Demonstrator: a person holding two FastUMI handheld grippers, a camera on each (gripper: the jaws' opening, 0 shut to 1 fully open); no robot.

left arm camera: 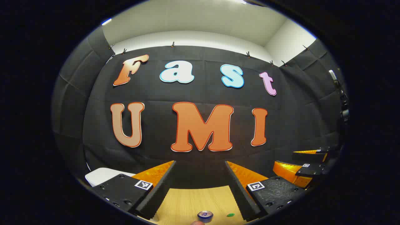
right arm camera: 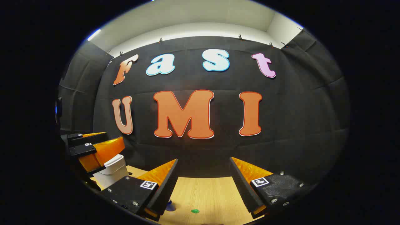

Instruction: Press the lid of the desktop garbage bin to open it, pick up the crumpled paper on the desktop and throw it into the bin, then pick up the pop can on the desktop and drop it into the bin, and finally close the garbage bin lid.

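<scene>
- Left gripper (left arm camera: 200,187): jaws wide apart, nothing between them, raised above the desk (left arm camera: 187,200) and aimed at the booth wall
- Can (left arm camera: 205,214) upright on the desk at the bottom edge of the left gripper view, below the gap between the jaws, not touched by either finger
- Small green bit (left arm camera: 230,214) on the desk just right of the can, apart from it
- White bin (left arm camera: 103,175) at lower left in the left gripper view, partly behind the left finger
- Right gripper (right arm camera: 204,184): jaws wide apart, holding nothing, above the desk and aimed at the wall
- In the right gripper view: bin (right arm camera: 113,170) at left on the desk, lid down; left gripper (right arm camera: 90,147) just above and beside it, contact cannot be told
- Bluish edge of the can (right arm camera: 169,205) peeking out beside the near left finger; green bit (right arm camera: 195,211) on the desk to its right
- Right gripper (left arm camera: 307,162) also seen at far right in the left gripper view, jaws parted
- Crumpled paper: place cannot be told
</scene>
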